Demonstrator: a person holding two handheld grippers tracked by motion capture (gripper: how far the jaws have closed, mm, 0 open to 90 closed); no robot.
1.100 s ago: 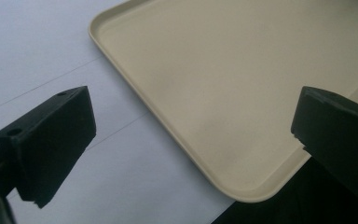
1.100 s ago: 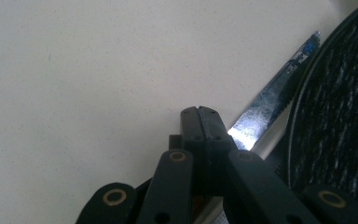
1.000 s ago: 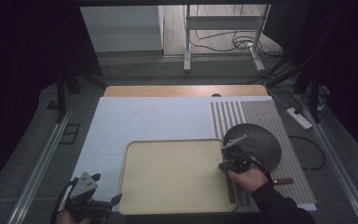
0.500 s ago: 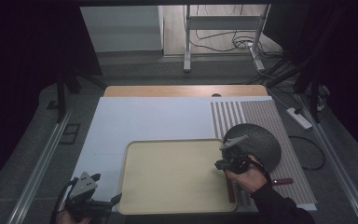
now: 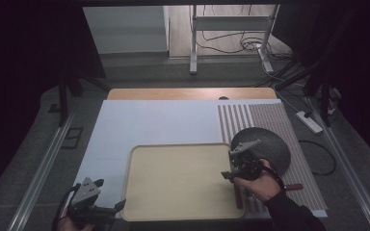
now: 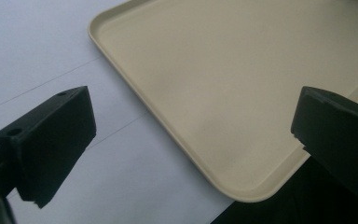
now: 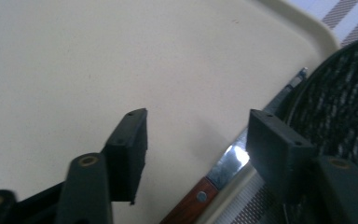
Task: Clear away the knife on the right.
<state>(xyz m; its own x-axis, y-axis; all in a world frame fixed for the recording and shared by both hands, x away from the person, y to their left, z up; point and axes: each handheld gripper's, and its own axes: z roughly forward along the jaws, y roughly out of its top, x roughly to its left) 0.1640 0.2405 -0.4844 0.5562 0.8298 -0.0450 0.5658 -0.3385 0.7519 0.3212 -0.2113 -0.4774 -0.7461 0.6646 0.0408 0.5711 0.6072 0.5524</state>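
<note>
Both grippers have black blocky fingers (image 7: 130,154) with small screw holes; the person wears a dark sleeve (image 5: 294,216).

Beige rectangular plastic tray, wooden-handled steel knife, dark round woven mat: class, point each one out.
Beige rectangular plastic tray (image 5: 178,180): high view, bare middle of its floor.
Wooden-handled steel knife (image 7: 228,161): right gripper view, shiny blade by the handle.
Dark round woven mat (image 5: 270,144): high view, its woven top.

Smooth matt beige plastic tray (image 7: 74,60); knife (image 7: 223,165) with shiny metal blade, glossy wooden handle; rough woven dark mat (image 7: 345,107).
</note>
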